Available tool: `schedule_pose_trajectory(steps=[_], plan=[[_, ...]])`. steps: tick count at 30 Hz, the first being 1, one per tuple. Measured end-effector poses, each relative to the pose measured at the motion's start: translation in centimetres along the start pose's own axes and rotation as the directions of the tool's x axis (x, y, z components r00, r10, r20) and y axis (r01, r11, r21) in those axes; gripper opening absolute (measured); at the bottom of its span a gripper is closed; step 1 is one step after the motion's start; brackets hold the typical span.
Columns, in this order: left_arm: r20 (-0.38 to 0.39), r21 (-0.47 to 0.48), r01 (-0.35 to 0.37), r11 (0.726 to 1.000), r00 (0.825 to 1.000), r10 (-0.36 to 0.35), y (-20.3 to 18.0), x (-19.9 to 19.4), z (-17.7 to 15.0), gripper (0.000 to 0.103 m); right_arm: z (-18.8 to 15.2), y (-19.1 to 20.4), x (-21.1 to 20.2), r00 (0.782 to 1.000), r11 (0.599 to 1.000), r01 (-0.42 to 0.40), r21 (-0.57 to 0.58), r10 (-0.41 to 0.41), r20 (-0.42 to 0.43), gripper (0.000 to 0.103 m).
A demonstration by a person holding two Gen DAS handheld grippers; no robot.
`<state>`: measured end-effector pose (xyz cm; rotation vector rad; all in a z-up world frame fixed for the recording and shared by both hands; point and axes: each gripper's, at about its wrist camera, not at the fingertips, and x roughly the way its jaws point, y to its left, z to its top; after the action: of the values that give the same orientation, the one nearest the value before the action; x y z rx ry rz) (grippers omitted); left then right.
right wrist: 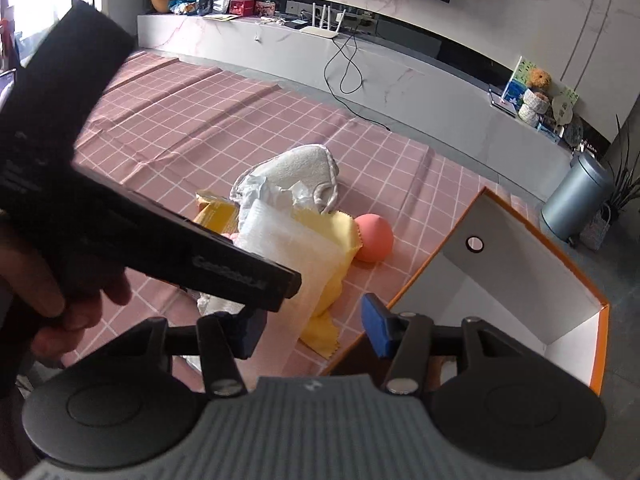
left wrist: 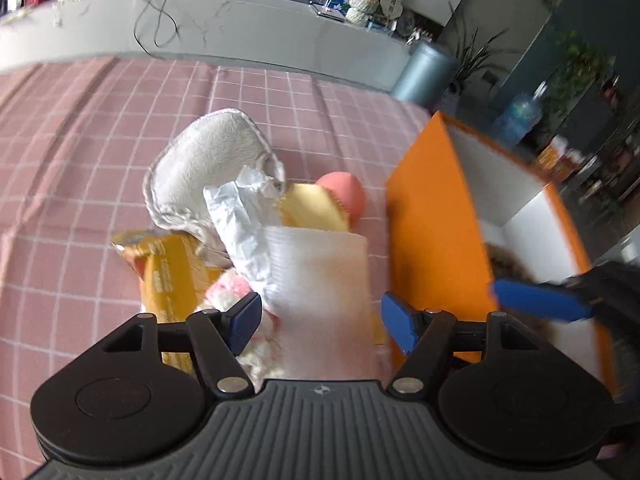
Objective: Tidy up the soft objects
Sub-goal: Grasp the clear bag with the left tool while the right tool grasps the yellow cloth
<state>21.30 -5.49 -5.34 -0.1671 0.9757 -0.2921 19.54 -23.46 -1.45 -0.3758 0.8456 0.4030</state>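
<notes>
Soft objects are lying heaped on the pink checked cloth (left wrist: 80, 140) beside the orange box (left wrist: 432, 220): a white ribbed foam sheet (left wrist: 320, 272), crinkled white paper (left wrist: 240, 220), a fuzzy white mitt (left wrist: 208, 160), a yellow cloth (right wrist: 332, 240) and a smooth pink ball (right wrist: 374, 240). The left gripper (left wrist: 320, 318) is hovering over the foam sheet, jaws wide and empty. The right gripper (right wrist: 312, 330) is standing half open, holding nothing, at the box edge. Next move, probably: pinching the sheet and carrying it into the box.

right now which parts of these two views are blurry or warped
Left wrist view: the right gripper over the orange box is smeared by motion, and the tablecloth grid bows from the fisheye. Right wrist view: the left gripper handle looms dark and soft; the pile stays sharp.
</notes>
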Motion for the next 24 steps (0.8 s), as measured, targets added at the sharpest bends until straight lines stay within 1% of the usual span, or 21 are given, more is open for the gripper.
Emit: schedule_pose_trajectory(steps=[1, 3, 4, 5, 6, 7, 8, 9, 11, 12, 13, 15, 16, 18, 19, 21, 22, 23, 24], plan=[[0.003, 0.021, -0.008, 1.000, 1.000, 0.008, -0.1, 0.3, -0.1, 0.078, -0.2, -0.2, 0.0, 1.000, 1.000, -0.012, -0.001, 0.012, -0.007, 0.059], [0.020, 0.064, -0.024, 0.998, 1.000, 0.023, -0.3, 0.4, -0.5, 0.065, -0.4, -0.6, 0.2, 0.999, 0.999, -0.033, 0.001, 0.033, -0.020, 0.061], [0.031, 0.087, -0.041, 0.995, 0.999, 0.039, -0.3, 0.2, -0.6, 0.045, -0.5, -0.7, 0.2, 0.999, 0.999, -0.045, -0.003, 0.044, -0.024, 0.062], [0.033, 0.100, -0.053, 0.994, 0.998, 0.050, -0.1, 0.0, -0.6, 0.028, -0.4, -0.9, 0.2, 0.999, 0.999, -0.045, -0.008, 0.045, -0.021, 0.061], [0.038, 0.101, -0.047, 0.994, 0.998, 0.043, 0.3, -0.3, -0.7, 0.026, -0.1, -1.2, 0.2, 0.999, 0.999, -0.045, -0.013, 0.045, -0.021, 0.061], [0.043, 0.088, -0.020, 0.996, 0.999, 0.016, 0.9, -0.9, -0.6, 0.019, 0.2, -1.5, 0.1, 0.998, 0.998, -0.053, -0.015, 0.053, -0.019, 0.061], [0.047, 0.077, -0.001, 0.997, 0.999, -0.002, 1.4, -1.3, -0.6, 0.008, 0.7, -1.8, 0.0, 0.998, 0.998, -0.068, -0.011, 0.067, -0.016, 0.061], [0.055, 0.063, 0.008, 0.998, 0.998, -0.011, 2.0, -2.0, -0.5, 0.004, 1.2, -2.1, 0.1, 0.997, 0.997, -0.081, -0.006, 0.081, -0.017, 0.061], [0.089, 0.056, 0.004, 0.998, 0.996, -0.009, 2.8, -3.3, -0.3, 0.001, 2.5, -2.3, 0.8, 0.994, 0.994, -0.104, -0.014, 0.104, -0.035, 0.061], [0.104, 0.050, -0.003, 0.999, 0.995, -0.002, 3.3, -3.8, -0.1, 0.001, 3.1, -2.3, 1.5, 0.992, 0.993, -0.117, -0.020, 0.116, -0.051, 0.057], [0.118, 0.040, -0.014, 0.999, 0.993, 0.009, 3.8, -4.3, 0.1, 0.001, 3.7, -2.2, 2.2, 0.989, 0.991, -0.132, -0.025, 0.130, -0.073, 0.050], [0.142, 0.029, -0.055, 0.998, 0.989, 0.050, 4.8, -5.0, 0.7, 0.001, 4.7, -1.9, 3.7, 0.982, 0.987, -0.155, -0.035, 0.150, -0.112, 0.041], [0.152, 0.020, -0.078, 0.997, 0.986, 0.074, 5.5, -5.2, 0.9, 0.001, 5.1, -1.6, 4.6, 0.979, 0.986, -0.159, -0.045, 0.152, -0.135, 0.041], [0.159, -0.009, -0.099, 0.995, 0.982, 0.099, 6.7, -5.3, 1.5, 0.001, 5.9, -1.2, 6.4, 0.972, 0.985, -0.159, -0.062, 0.145, -0.185, 0.041], [0.156, -0.027, -0.099, 0.995, 0.983, 0.102, 7.4, -5.2, 1.8, 0.001, 6.3, -1.2, 7.5, 0.966, 0.986, -0.159, -0.057, 0.144, -0.214, 0.041], [0.145, -0.052, -0.088, 0.995, 0.985, 0.095, 8.3, -4.6, 2.2, 0.002, 7.1, -1.6, 9.6, 0.948, 0.986, -0.163, -0.013, 0.153, -0.278, 0.042], [0.139, -0.066, -0.081, 0.995, 0.986, 0.090, 8.8, -4.2, 2.3, 0.008, 7.6, -2.0, 10.9, 0.938, 0.986, -0.165, 0.024, 0.164, -0.304, 0.042], [0.129, -0.083, -0.070, 0.994, 0.988, 0.080, 9.1, -3.9, 2.3, 0.018, 7.9, -2.4, 11.7, 0.930, 0.985, -0.164, 0.058, 0.174, -0.323, 0.042], [0.119, -0.104, -0.056, 0.993, 0.991, 0.069, 9.5, -3.7, 2.2, 0.026, 8.3, -2.8, 12.6, 0.920, 0.983, -0.161, 0.093, 0.184, -0.346, 0.042]])
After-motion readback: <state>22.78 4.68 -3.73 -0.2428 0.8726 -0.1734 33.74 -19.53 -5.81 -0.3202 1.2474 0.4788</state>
